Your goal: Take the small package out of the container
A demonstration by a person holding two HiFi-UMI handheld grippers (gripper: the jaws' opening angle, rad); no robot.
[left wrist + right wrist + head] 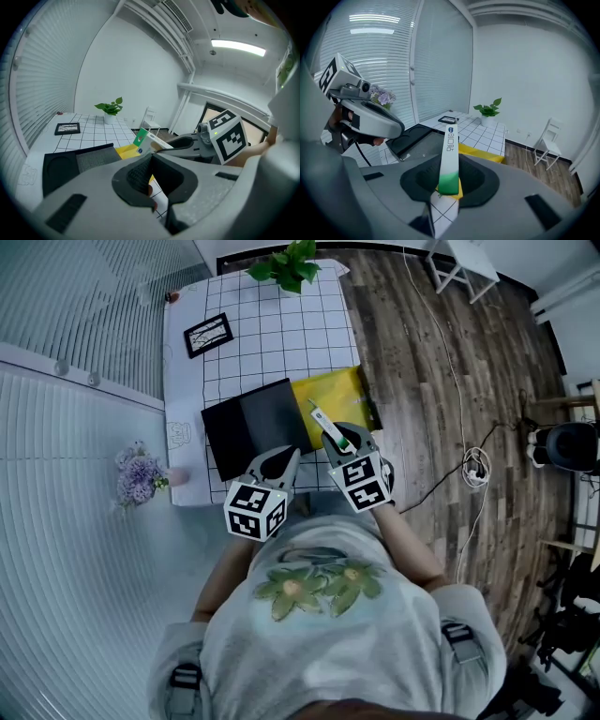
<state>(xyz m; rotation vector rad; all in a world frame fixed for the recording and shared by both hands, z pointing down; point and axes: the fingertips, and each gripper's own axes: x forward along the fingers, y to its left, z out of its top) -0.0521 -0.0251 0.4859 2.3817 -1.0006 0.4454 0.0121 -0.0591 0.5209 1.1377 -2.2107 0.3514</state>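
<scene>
The small package, a slim white box with a green end, sticks up from my right gripper, which is shut on its green end. In the right gripper view the package stands lifted above the table, pinched between the pads of the right gripper. Just beyond it lies a yellow mailer bag flat on the gridded table. A black flat case lies beside the bag. My left gripper hovers at the case's near edge, jaws together and empty; its own view shows the left gripper with the package to its right.
The white gridded tablecloth carries a potted plant at the far end and a small black picture frame at the left. Purple flowers sit by the near left corner. A white chair and cables are on the wooden floor to the right.
</scene>
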